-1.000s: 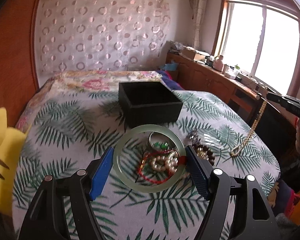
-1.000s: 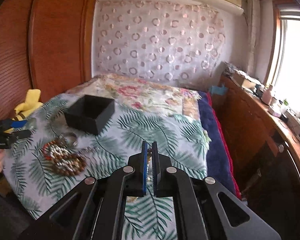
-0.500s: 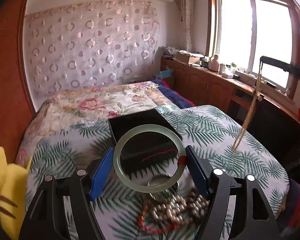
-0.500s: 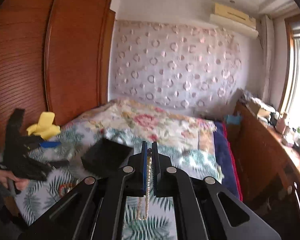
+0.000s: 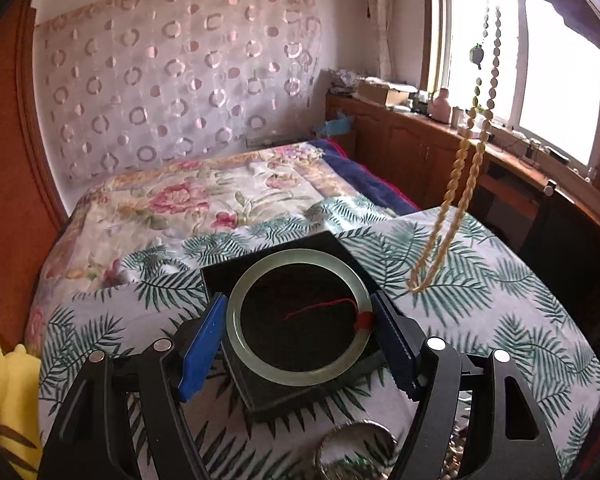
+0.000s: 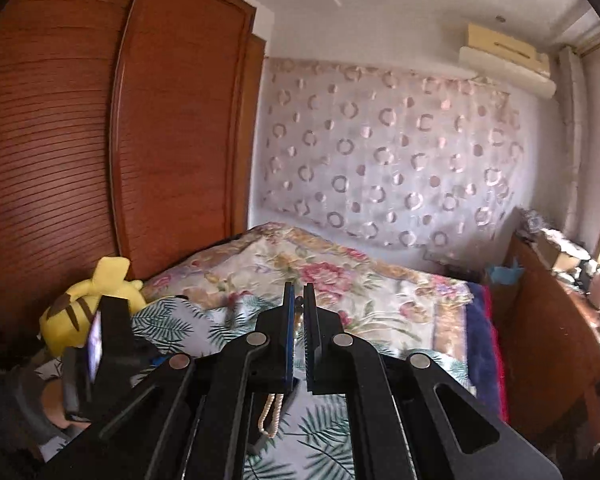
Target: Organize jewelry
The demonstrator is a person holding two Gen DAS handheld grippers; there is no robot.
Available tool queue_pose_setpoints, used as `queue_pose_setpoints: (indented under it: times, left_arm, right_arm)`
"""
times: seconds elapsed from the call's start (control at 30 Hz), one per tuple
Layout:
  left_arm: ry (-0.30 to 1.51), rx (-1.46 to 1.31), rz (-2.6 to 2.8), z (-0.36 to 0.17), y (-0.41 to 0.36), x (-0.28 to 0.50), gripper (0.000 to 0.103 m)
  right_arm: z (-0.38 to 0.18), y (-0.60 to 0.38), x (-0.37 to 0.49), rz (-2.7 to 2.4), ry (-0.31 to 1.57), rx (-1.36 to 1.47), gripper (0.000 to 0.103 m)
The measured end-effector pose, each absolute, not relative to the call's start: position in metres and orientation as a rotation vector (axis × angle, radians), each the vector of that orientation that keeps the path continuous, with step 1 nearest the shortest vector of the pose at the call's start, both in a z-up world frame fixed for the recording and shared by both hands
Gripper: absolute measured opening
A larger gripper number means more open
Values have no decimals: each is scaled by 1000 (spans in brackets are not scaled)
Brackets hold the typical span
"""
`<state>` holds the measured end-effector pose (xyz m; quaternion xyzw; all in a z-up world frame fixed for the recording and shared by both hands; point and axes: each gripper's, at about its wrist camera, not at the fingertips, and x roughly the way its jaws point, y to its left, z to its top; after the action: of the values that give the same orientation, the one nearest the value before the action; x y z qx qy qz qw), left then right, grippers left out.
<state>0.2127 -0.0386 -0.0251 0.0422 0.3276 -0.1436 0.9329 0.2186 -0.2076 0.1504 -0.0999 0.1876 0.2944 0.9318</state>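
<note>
Pale green jade, a bangle [image 5: 298, 316] with a red thread tied on it, sits clamped across its width between the blue pads of the left gripper [image 5: 298, 334], whose jaws stand wide to span the ring. It hangs directly above the open black box [image 5: 300, 396] on the palm-print bedspread [image 5: 480, 312], so the step in hand looks like carrying pieces into the box. The right gripper [image 6: 299, 340] is pinched nearly shut on a beaded necklace [image 5: 456, 184], which dangles in a long loop, its lower end above the bedspread to the right of the box and not yet over it. More jewelry [image 5: 356, 452] lies in a heap on the cloth at the near edge. Next, the bangle probably needs lowering until it is inside the box walls before the jaws widen, since a drop from height could chip it. The necklace then has to swing left over the opening and be let down slowly so the loop coils inside rather than draping over the rim.
</note>
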Motion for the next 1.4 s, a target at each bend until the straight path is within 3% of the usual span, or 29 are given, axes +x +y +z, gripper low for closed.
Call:
queue_pose_setpoints:
  times: [0.13, 0.23, 0.7, 0.97, 1.0, 1.13, 1.4]
  left_arm:
    - [698, 77, -282, -37, -35, 222, 69]
    - [695, 69, -277, -38, -32, 223, 77]
    - [660, 47, -237, -30, -11, 205, 83]
    - [669, 37, -211, -35, 0, 189, 84]
    - [669, 34, -208, -35, 2, 185, 84]
    - [674, 21, -198, -37, 9, 172, 85]
    - [687, 1, -186, -46, 17, 143, 85]
  right_arm:
    - [131, -194, 233, 649, 426, -200, 5]
    - [116, -184, 240, 673, 459, -200, 5]
    - [18, -159, 264, 686, 676, -202, 5]
    - [-6, -159, 274, 651, 734, -172, 6]
    - [-6, -160, 274, 642, 736, -168, 7]
    - [-1, -166, 268, 625, 718, -166, 35]
    - [-8, -198, 227, 612, 723, -157, 35]
